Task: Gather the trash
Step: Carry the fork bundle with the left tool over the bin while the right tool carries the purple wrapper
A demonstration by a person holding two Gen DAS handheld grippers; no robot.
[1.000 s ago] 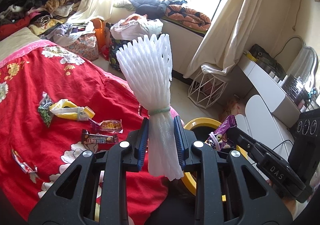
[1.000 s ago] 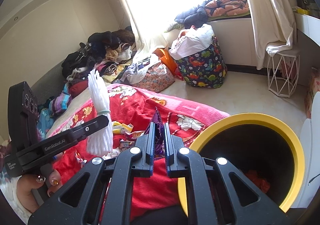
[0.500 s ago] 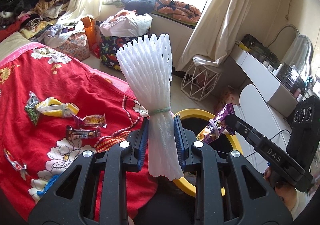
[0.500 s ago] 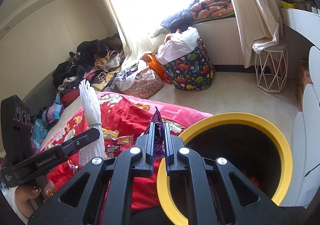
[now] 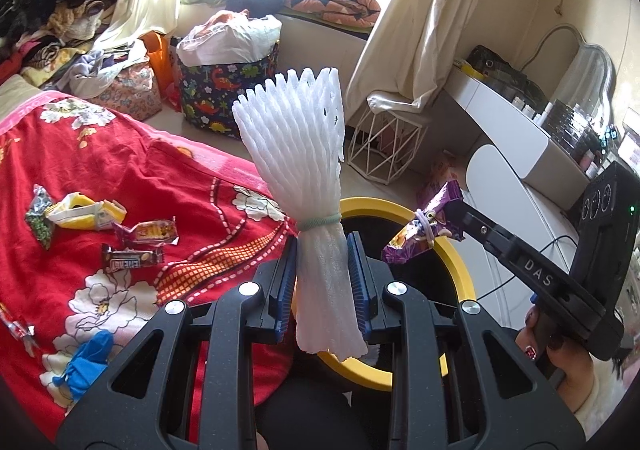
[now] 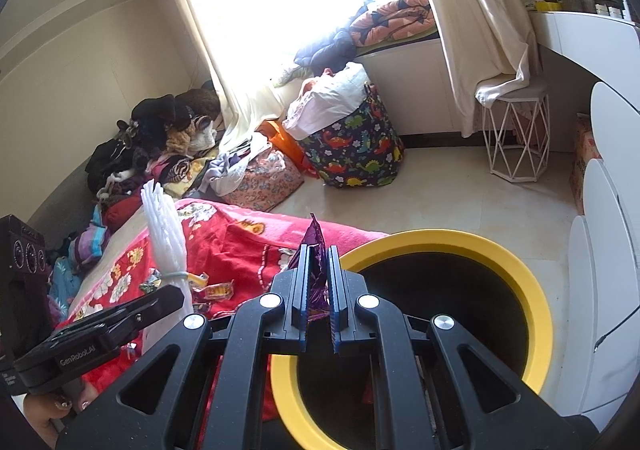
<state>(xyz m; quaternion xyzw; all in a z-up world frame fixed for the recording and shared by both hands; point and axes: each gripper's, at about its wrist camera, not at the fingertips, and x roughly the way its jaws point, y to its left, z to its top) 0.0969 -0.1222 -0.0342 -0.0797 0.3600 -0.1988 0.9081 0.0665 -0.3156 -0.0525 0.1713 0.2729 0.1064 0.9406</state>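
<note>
Now white foam netting stands clamped upright in left claw.

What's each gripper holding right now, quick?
Left gripper: closed on the white foam net.
Right gripper: closed on the purple wrapper, at the yellow bin.

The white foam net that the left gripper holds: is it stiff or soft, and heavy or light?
The white foam net is probably soft: the left gripper pinches it narrow while its top fans out wide. It seems light, since it stands upright above the jaws without drooping. The green band likely keeps it bundled.
</note>
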